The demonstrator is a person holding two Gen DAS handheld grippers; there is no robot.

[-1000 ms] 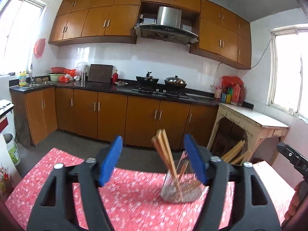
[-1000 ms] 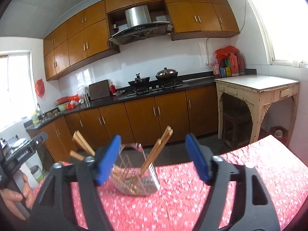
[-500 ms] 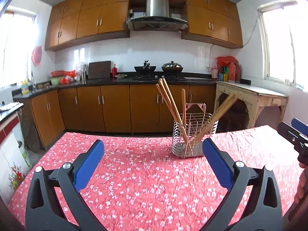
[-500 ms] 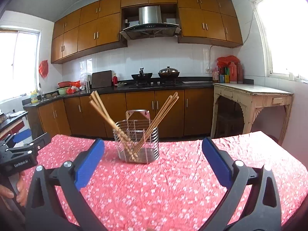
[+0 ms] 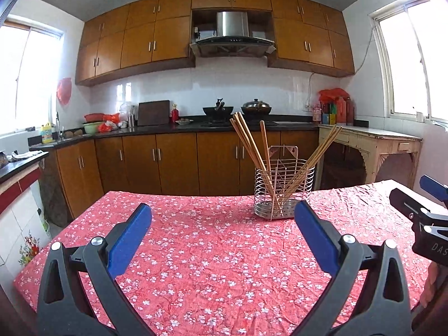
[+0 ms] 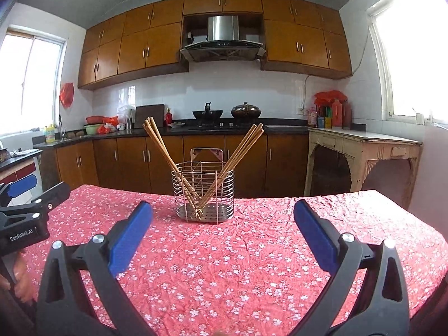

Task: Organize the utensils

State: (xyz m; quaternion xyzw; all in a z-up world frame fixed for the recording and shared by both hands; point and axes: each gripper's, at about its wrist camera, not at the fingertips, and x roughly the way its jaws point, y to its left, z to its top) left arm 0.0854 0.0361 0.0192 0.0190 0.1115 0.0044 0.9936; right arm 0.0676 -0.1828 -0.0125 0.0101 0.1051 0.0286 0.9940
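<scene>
Right now both of your grippers hang low over the bench, each with its jaws spread wide and nothing between them. Your left gripper looks across the red flowered cloth toward the wire holder, which stands near the far edge of the bench, a little to the right in that view. Your right gripper faces the same holder almost head on, well short of it.

The chopsticks already stand in the holder, fanned into two bundles: one leaning left, the other leaning right, their lower ends meeting near the perforated base. From the left wrist view a single stick stands closer to upright between them. They lean that way because the holder is wide and the sticks are long, so each rests against the rim.

No loose utensils show on the cloth in either view, so the sorting looks finished, or nearly so. With your jaws this wide and set back from the holder, you are placed to rest or to reach again, whichever the job needs. Each gripper shows at the edge of the other's view, well apart, so neither blocks the other's approach.
</scene>
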